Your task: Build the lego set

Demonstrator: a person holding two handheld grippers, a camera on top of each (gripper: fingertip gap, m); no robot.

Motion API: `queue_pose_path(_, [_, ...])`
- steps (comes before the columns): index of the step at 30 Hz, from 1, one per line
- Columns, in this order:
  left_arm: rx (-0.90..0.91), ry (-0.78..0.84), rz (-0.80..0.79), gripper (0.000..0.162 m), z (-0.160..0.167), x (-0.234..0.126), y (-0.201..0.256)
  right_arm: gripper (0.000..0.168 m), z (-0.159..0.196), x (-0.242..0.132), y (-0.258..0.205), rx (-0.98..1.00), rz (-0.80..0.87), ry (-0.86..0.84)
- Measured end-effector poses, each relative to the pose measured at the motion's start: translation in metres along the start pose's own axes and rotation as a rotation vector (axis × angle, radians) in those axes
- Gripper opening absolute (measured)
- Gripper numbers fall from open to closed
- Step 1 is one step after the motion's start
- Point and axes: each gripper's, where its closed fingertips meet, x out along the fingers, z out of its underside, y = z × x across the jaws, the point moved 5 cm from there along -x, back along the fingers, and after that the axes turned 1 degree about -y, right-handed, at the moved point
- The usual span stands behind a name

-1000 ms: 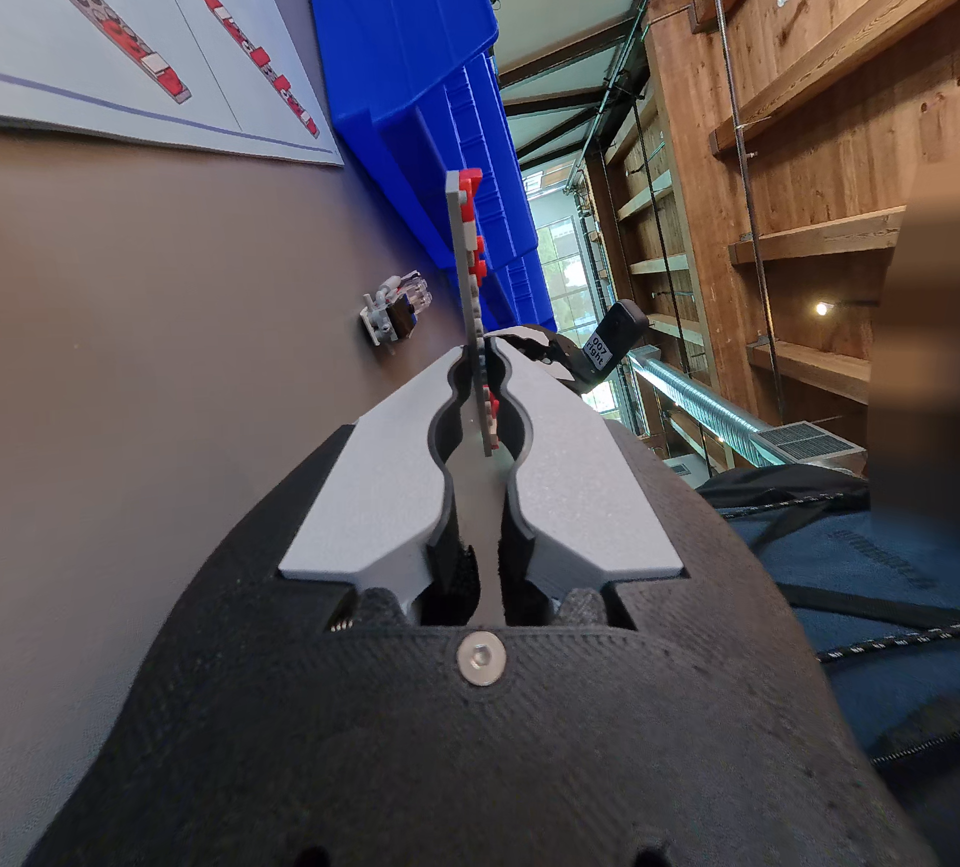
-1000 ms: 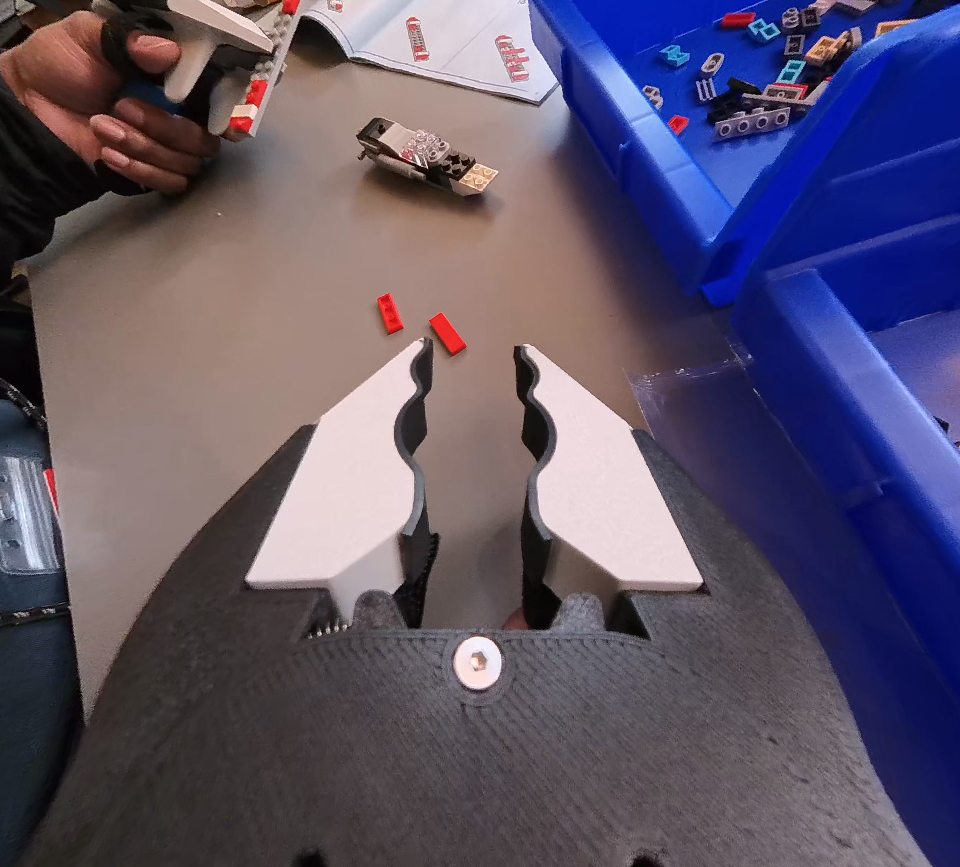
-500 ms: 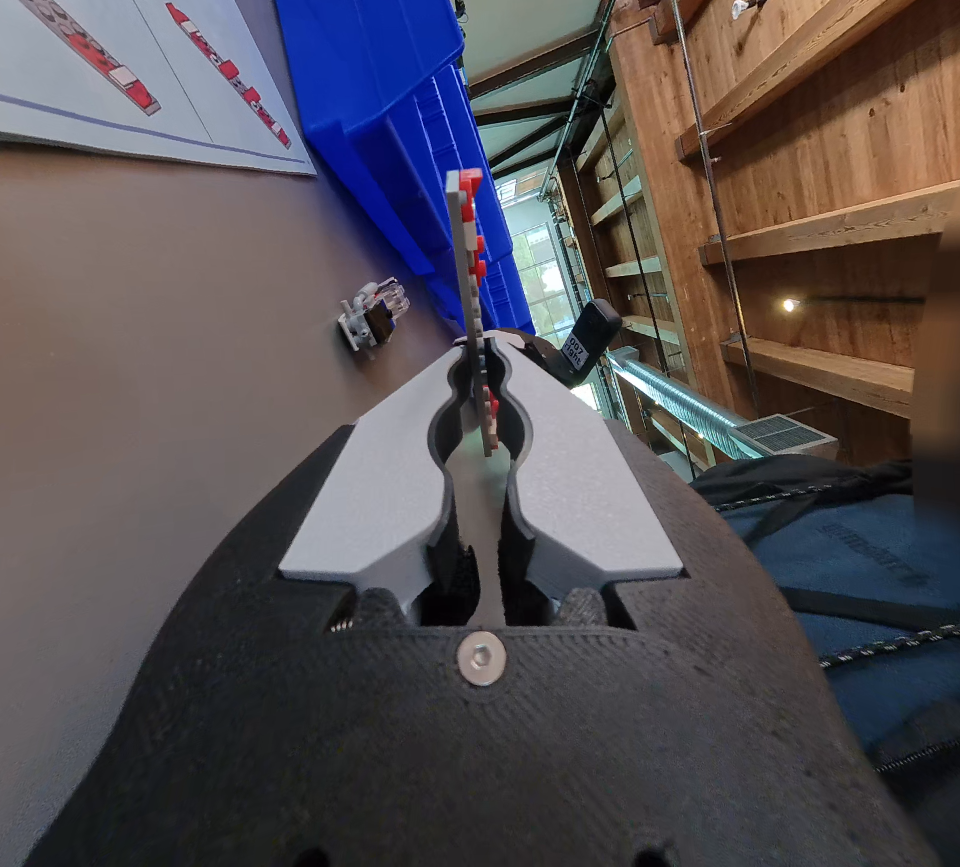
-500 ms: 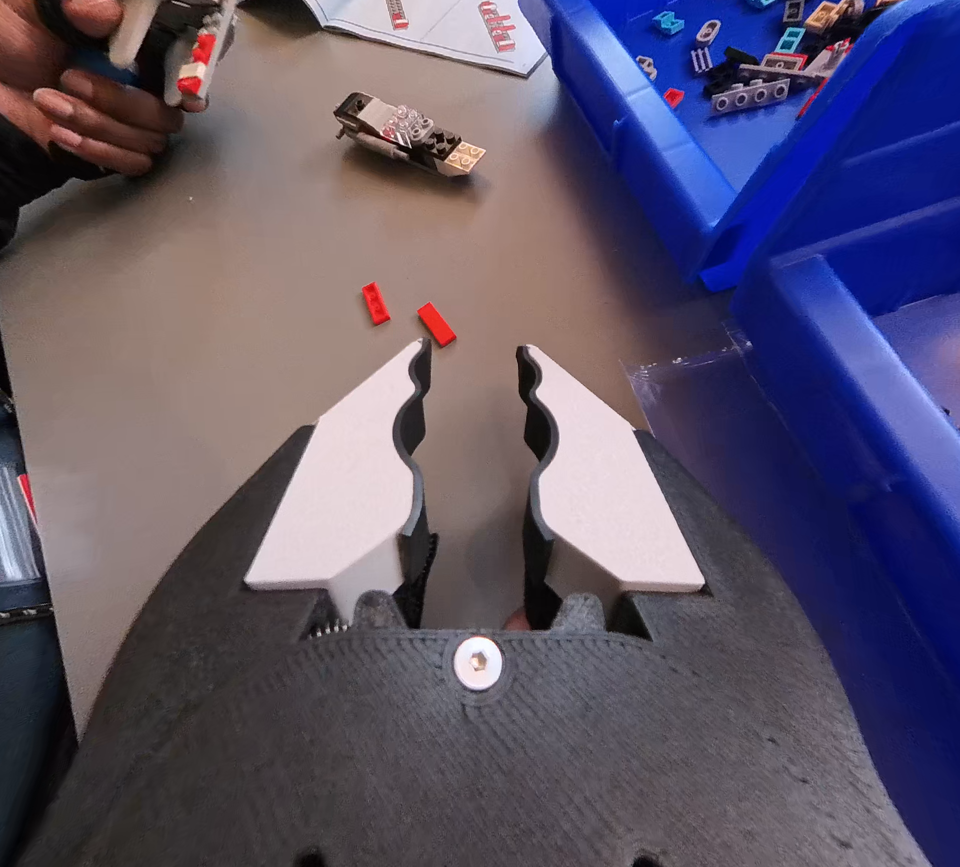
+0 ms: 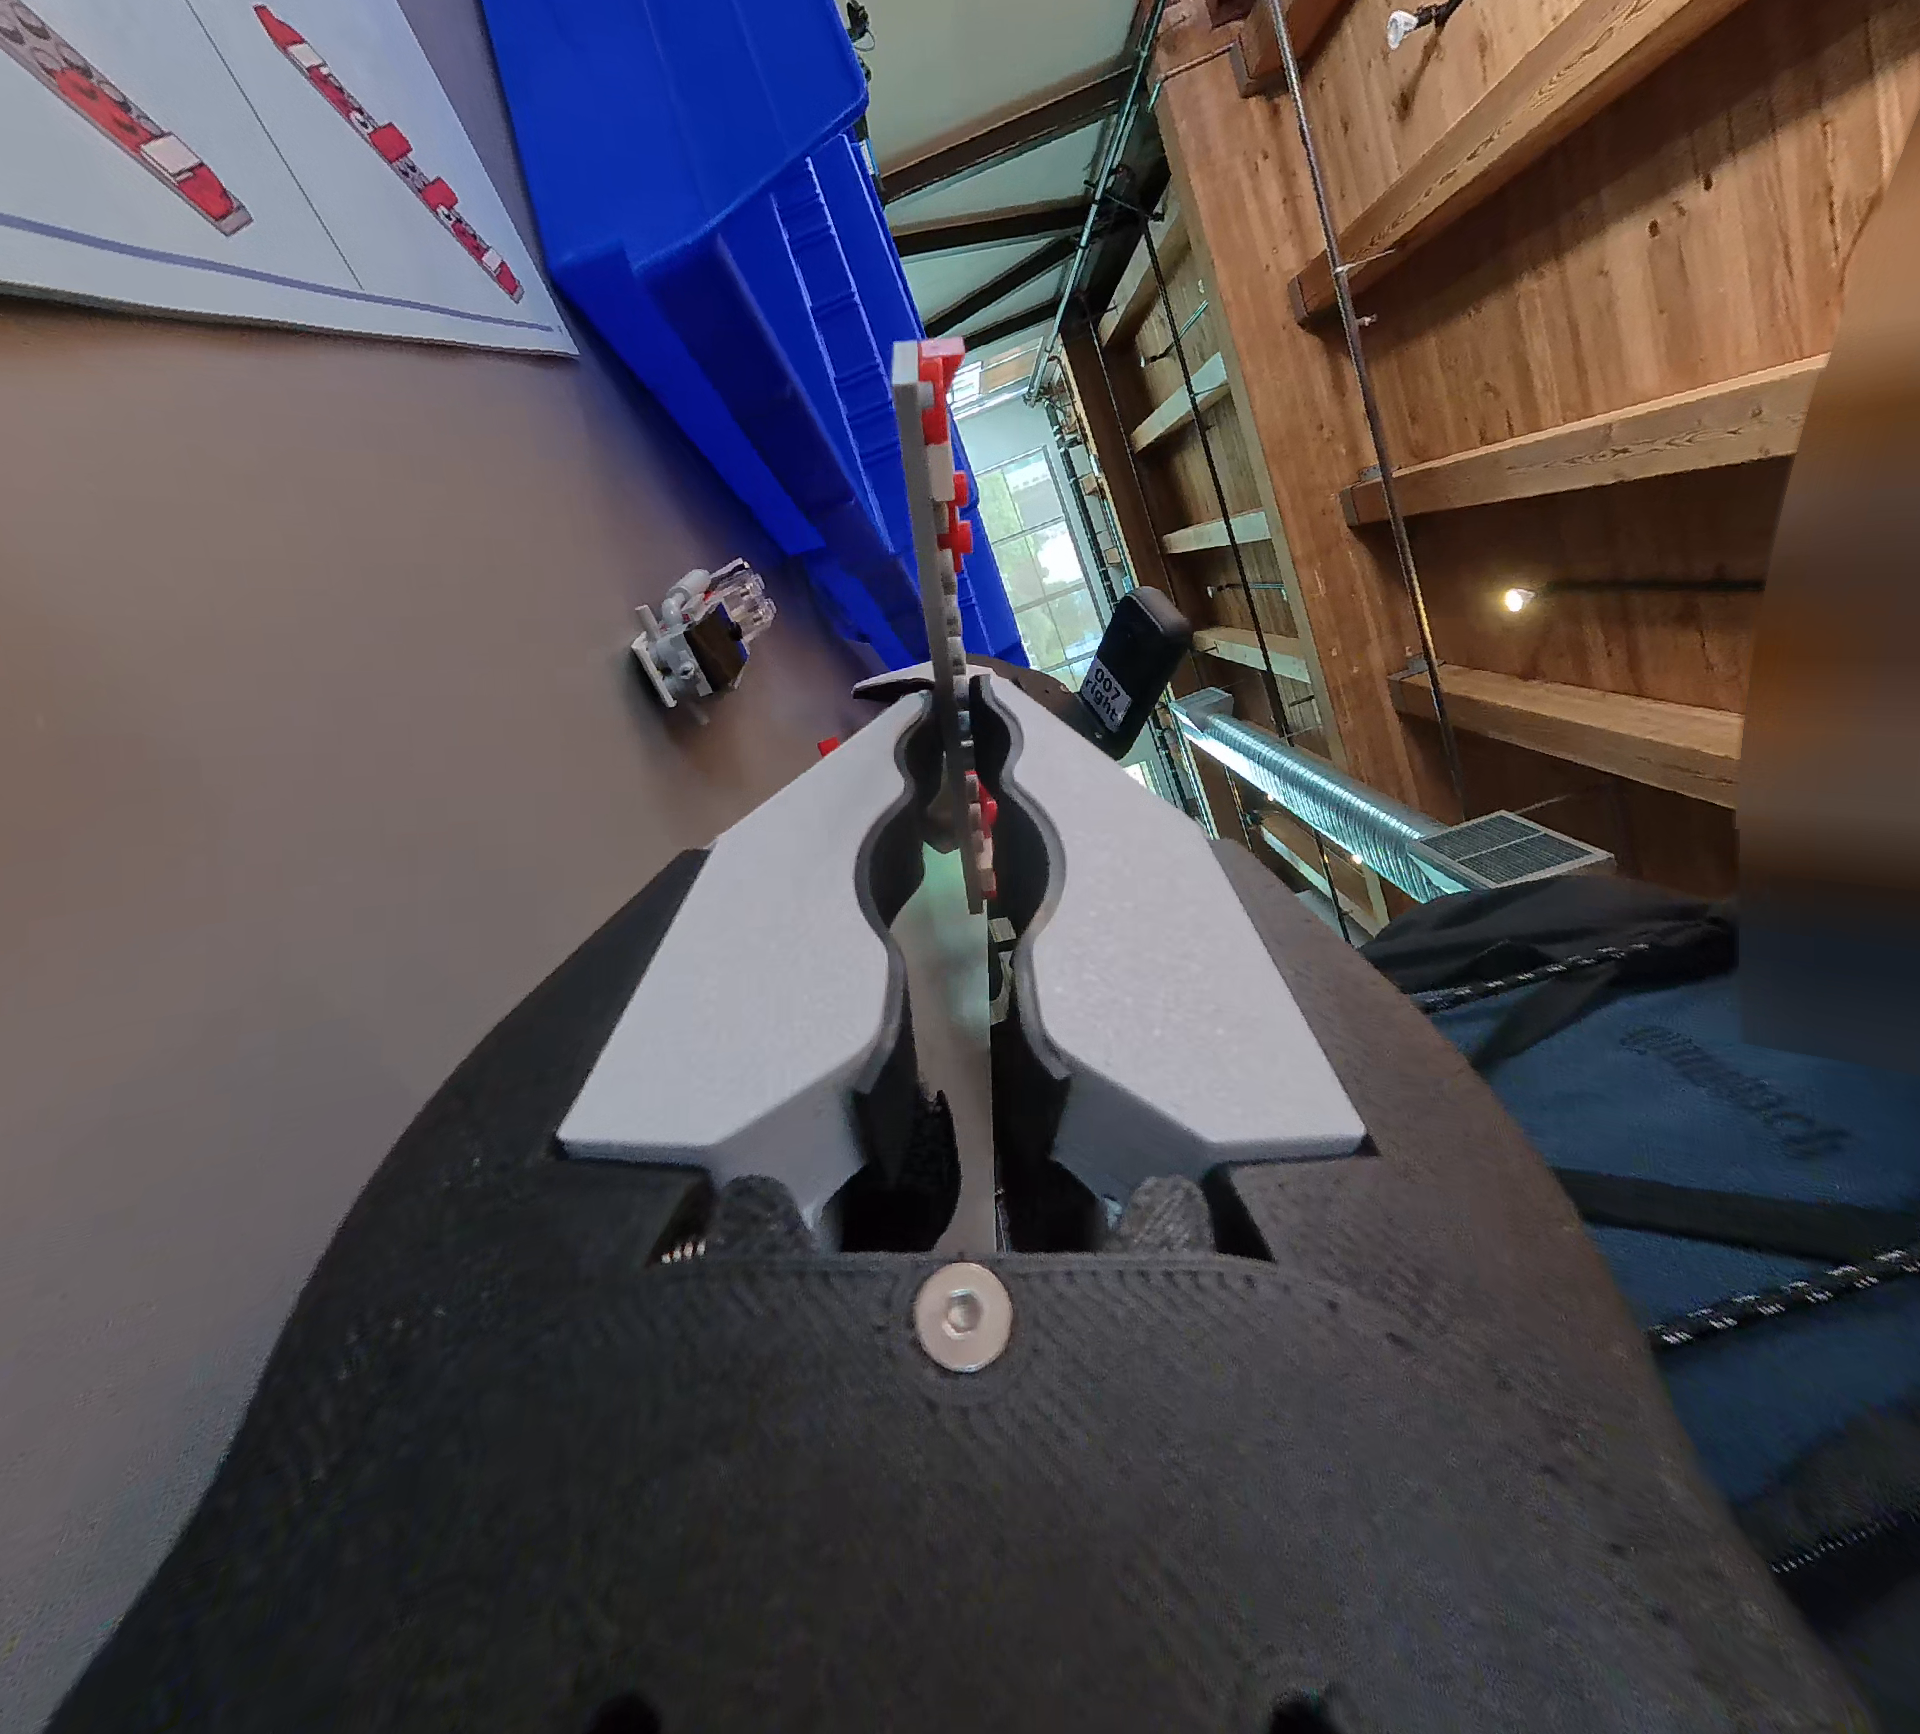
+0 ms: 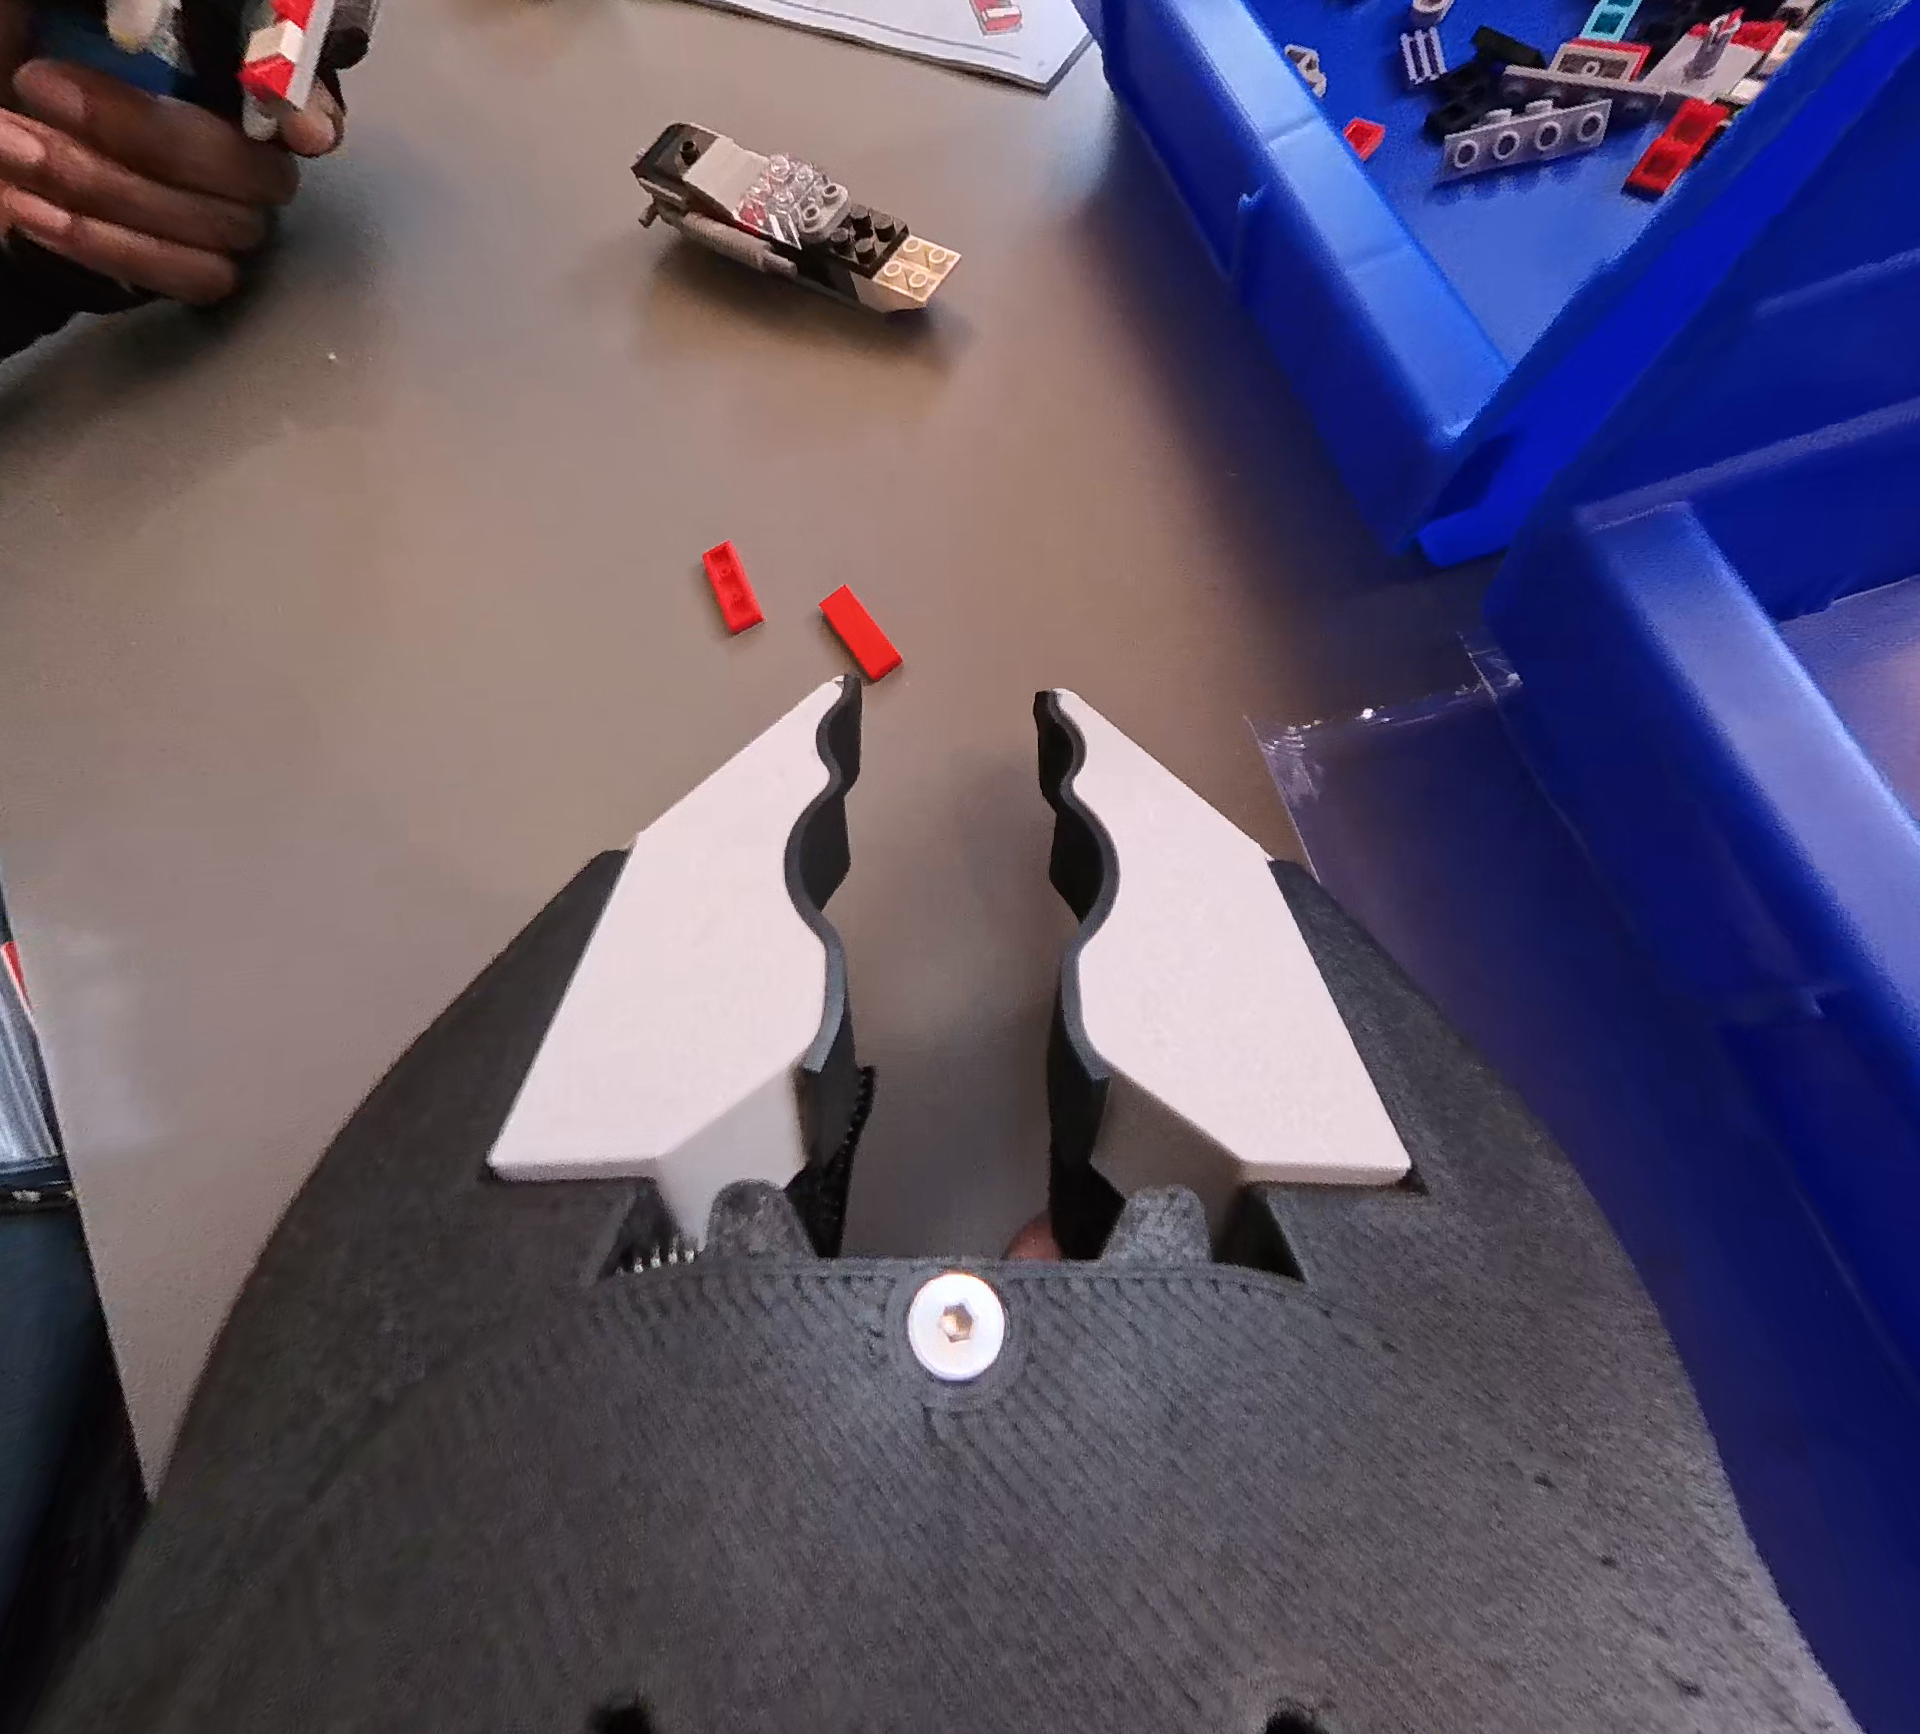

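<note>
Compared with one second before, the left wrist view had turned only a little: the instruction booklet [image 5: 260, 126] and the small grey and black sub-assembly [image 5: 701, 645] sat at slightly other places in the picture, while the grip did not change. In this view the left gripper [image 5: 951, 697] was closed on the long grey plate with red pieces [image 5: 935, 541], which stood out straight beyond the fingers, held by its edge. Behind it, far from the camera, the blue bins [image 5: 675, 126] lay along the desk [image 5: 260, 697].

In the right wrist view the two small red pieces had come lower in the picture and nearer to the tips than before. The right gripper [image 6: 945, 697] was open and empty, and it hovered over the desk. The smooth red tile [image 6: 860, 632] lay just beyond the tip of its left finger [image 6: 727, 853], and the studded red plate [image 6: 732, 586] lay a bit farther and to the left. The sub-assembly rested farther on the desk, the left gripper with the long plate was at the far left, and loose parts [image 6: 1558, 74] lay in the far bin on the right.

The step in hand seemed to be fetching the next red piece for the long plate. The next move would call for shifting the open fingers slightly left and forward, so that the tile comes between them. Because it is thin and flat, the fingers should close on its long edges, low at the desk.
</note>
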Motion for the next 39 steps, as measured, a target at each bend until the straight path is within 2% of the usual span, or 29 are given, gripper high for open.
queue_pose_path(10, [-0.008,-0.019,-0.037,0.004,0.002,0.003,-0.004,0.034,-0.004,-0.009,0.001,0.019,0.01,0.093])
queue_pose_path(39, [-0.028,-0.021,-0.151,0.004,0.001,0.006,-0.016,0.035,-0.008,-0.018,-0.001,0.056,-0.084,0.16])
